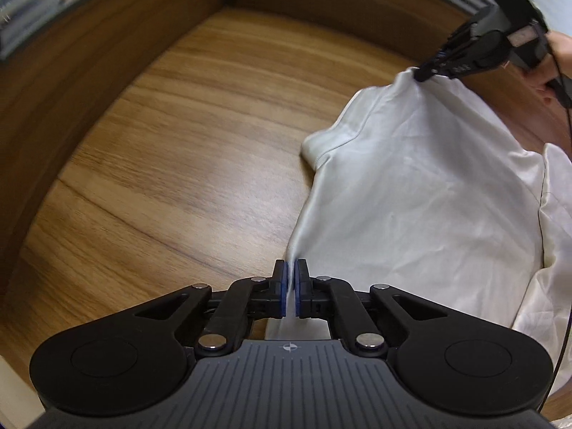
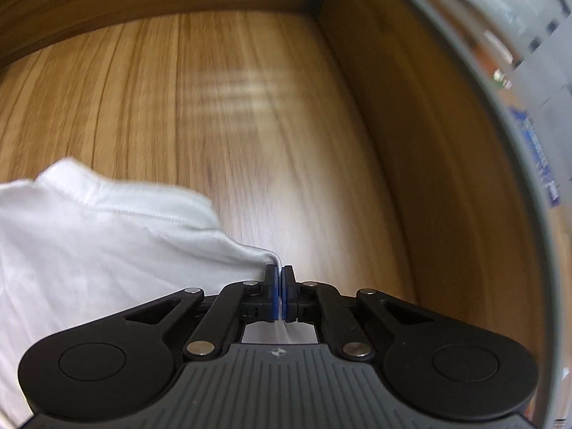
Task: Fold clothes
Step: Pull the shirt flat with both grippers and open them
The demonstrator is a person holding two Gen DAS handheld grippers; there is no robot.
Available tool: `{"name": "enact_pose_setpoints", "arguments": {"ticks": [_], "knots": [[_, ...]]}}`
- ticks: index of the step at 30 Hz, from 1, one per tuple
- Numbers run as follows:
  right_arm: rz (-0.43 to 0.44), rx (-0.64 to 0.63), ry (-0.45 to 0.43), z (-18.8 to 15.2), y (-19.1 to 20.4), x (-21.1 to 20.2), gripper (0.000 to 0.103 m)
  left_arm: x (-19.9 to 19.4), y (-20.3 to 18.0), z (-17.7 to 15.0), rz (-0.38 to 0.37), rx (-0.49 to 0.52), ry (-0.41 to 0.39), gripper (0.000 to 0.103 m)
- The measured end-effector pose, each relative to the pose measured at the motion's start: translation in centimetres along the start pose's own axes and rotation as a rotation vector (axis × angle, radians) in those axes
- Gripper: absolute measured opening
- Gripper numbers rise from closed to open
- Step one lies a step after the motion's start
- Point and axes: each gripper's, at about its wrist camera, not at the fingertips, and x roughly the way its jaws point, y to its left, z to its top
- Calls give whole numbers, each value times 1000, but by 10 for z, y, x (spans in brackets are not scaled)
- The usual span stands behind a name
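Observation:
A white shirt (image 1: 422,193) lies on the wooden table, partly lifted and stretched between both grippers. My left gripper (image 1: 293,268) is shut on one edge of the shirt near the camera. In the left wrist view the right gripper (image 1: 425,75) pinches the shirt's far corner and holds it raised. In the right wrist view the right gripper (image 2: 279,274) is shut on a corner of the white shirt (image 2: 89,236), which spreads to the left with a stitched seam showing.
The wooden table (image 1: 186,150) has raised wooden side walls (image 1: 71,71) at the back and left. In the right wrist view a wooden wall (image 2: 429,143) runs along the right. A hand (image 1: 561,57) holds the right gripper.

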Motion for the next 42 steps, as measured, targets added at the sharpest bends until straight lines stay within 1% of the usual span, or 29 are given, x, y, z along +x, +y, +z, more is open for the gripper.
{"name": "enact_pose_setpoints", "arguments": {"ticks": [3, 6, 10, 13, 14, 15, 16, 17, 18, 20, 22, 23, 24, 25, 29, 34, 36, 38, 42], "knots": [[-22, -18, -42, 26, 11, -1, 1, -13, 16, -1, 36, -58, -29, 5], [-28, -49, -92, 64, 22, -2, 1, -24, 34, 0, 75, -108, -58, 5], [-38, -93, -149, 110, 41, 4, 1, -44, 61, 6, 160, -162, -131, 5], [-41, -92, -207, 142, 50, 7, 1, -57, 77, 10, 230, -193, -196, 5], [-35, -87, -230, 152, 52, 6, 1, -59, 80, 11, 244, -198, -206, 5], [-34, -86, -248, 162, 54, 6, 1, -57, 86, 12, 260, -206, -188, 6], [-32, -91, -254, 169, 57, 8, 1, -54, 92, 14, 277, -215, -167, 10], [-29, -103, -248, 175, 62, 12, 2, -51, 97, 14, 276, -235, -149, 10], [-25, -115, -242, 180, 67, 16, 7, -49, 102, 14, 272, -256, -132, 10], [-16, -137, -228, 187, 75, 21, 11, -44, 112, 14, 265, -297, -97, 11], [-8, -159, -210, 188, 80, 23, 20, -43, 118, 13, 267, -307, -81, 15], [-5, -161, -207, 187, 81, 22, 28, -43, 119, 12, 268, -309, -77, 17], [-2, -162, -204, 186, 81, 22, 32, -44, 121, 12, 261, -311, -74, 22], [5, -156, -197, 183, 81, 19, 32, -44, 121, 11, 254, -310, -71, 24], [27, -95, -176, 160, 77, 6, 32, -44, 122, 9, 237, -296, -57, 25], [55, -18, -149, 131, 72, -11, 35, -44, 114, 8, 193, -263, -32, 26], [65, 13, -139, 120, 70, -18, 38, -45, 108, 7, 180, -243, -32, 26], [54, 47, -133, 103, 67, -22, 40, -47, 99, 6, 167, -213, -31, 27], [42, 124, -122, 68, 69, -46, 41, -47, 87, 3, 144, -153, -19, 29]]}}
